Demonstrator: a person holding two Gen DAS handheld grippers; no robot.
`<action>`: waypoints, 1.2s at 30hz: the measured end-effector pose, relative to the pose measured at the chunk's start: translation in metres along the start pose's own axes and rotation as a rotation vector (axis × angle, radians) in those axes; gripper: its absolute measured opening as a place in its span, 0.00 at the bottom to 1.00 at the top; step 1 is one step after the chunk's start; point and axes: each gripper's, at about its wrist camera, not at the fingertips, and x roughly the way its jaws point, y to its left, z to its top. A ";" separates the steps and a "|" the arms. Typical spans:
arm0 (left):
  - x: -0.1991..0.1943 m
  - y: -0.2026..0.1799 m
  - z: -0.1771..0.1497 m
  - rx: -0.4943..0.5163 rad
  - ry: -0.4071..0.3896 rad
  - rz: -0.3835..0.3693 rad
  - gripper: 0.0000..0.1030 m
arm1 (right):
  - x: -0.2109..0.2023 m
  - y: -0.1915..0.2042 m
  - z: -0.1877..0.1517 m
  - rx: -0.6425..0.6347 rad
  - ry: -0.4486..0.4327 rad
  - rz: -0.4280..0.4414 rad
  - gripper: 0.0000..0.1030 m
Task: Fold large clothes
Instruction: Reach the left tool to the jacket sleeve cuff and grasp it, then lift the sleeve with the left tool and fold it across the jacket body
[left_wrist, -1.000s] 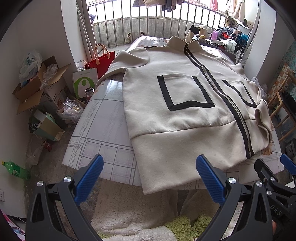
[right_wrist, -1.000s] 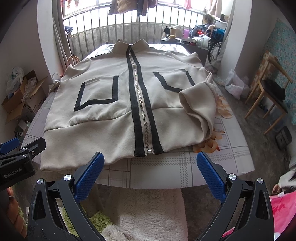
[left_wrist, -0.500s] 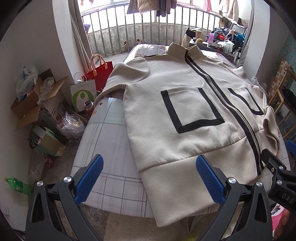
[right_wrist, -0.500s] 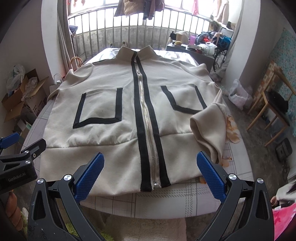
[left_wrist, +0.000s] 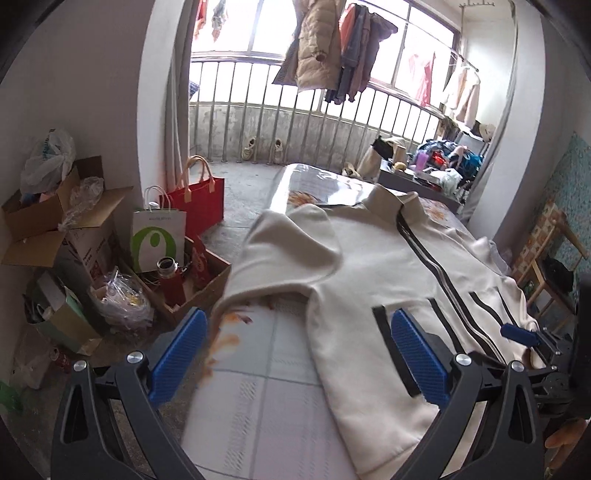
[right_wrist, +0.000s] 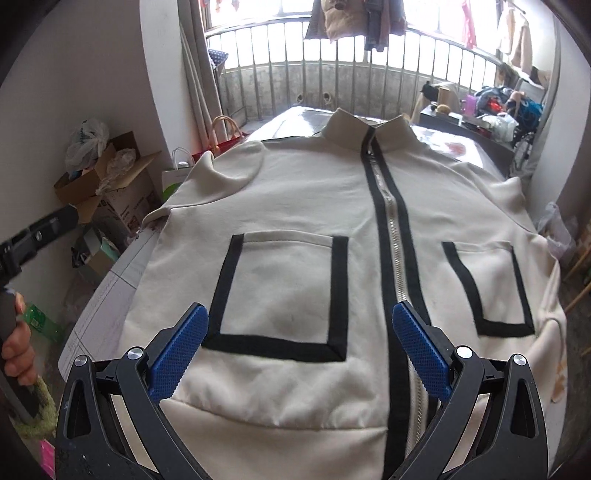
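A large cream jacket (right_wrist: 295, 206) with a black-trimmed zip and two black-outlined pockets lies front up on the table (left_wrist: 266, 369), collar at the far end. It also shows in the left wrist view (left_wrist: 369, 266). Its left sleeve (left_wrist: 291, 251) is folded near the table's left edge. My left gripper (left_wrist: 299, 350) is open and empty above the jacket's left side and the bare tabletop. My right gripper (right_wrist: 299, 347) is open and empty above the jacket's lower front, over the left pocket (right_wrist: 284, 291). The right sleeve lies at the far right edge.
Cardboard boxes (left_wrist: 55, 221), a red bag (left_wrist: 199, 195), a white paper bag (left_wrist: 157, 236) and plastic bags crowd the floor left of the table. A barred balcony railing (right_wrist: 332, 85) stands behind. A cluttered side table (left_wrist: 436, 170) and a wooden chair (left_wrist: 550, 273) stand at the right.
Both grippers have moved forward over the table and jacket. The left one has swung toward the left sleeve. Both stay open and empty.
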 end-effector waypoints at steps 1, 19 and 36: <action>0.006 0.012 0.008 -0.029 0.018 0.019 0.96 | 0.007 0.001 0.004 0.000 0.009 0.014 0.93; 0.179 0.238 -0.092 -1.150 0.430 -0.485 0.92 | 0.067 0.040 0.020 -0.144 0.140 -0.049 0.93; 0.333 0.235 -0.222 -1.746 0.661 -0.795 0.92 | 0.080 0.061 0.032 -0.219 0.167 -0.172 0.93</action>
